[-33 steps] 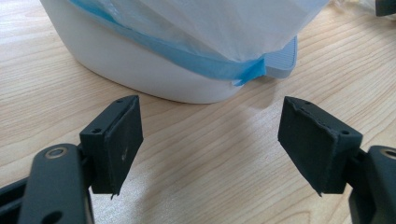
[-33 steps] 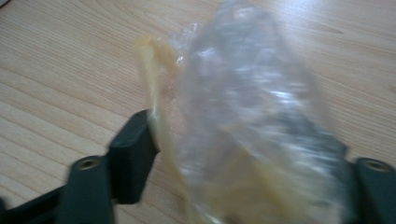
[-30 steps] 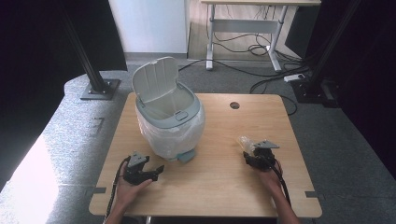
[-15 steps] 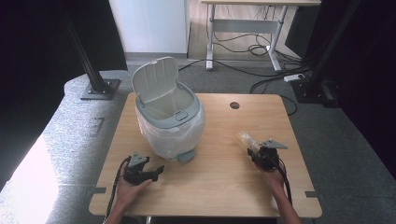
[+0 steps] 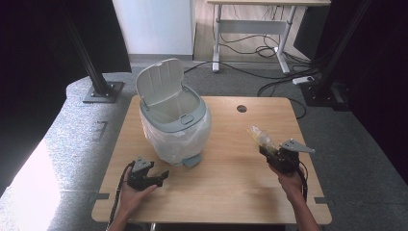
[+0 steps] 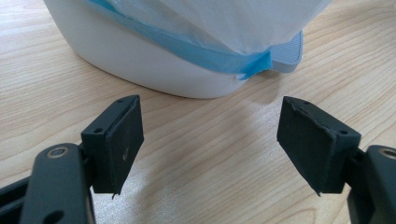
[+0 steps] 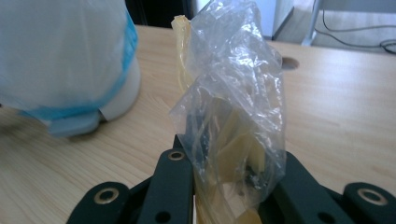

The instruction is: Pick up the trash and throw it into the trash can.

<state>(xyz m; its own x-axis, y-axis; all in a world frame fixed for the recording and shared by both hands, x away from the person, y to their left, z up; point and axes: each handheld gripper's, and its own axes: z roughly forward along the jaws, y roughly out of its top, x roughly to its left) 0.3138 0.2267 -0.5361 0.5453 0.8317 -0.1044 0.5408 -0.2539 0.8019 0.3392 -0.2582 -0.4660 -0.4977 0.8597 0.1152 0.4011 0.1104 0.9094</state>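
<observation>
A white pedal bin with its grey lid up and a white liner bag stands on the left half of the wooden table. My right gripper is raised over the table's right side, shut on a crumpled clear plastic wrapper with yellowish contents; its jaws have just been closing on it. In the right gripper view the plastic wrapper sticks up between the jaws. My left gripper rests near the front left, open and empty, pointing at the bin's base and its blue-grey pedal.
A round cable hole sits at the table's far edge. Beyond the table are a black stand base, a desk frame and floor cables. Bare tabletop lies between the two grippers.
My right gripper has lifted off the table with the plastic wrapper pinched in it and drifted slightly right. The left gripper and the bin have stayed put.
</observation>
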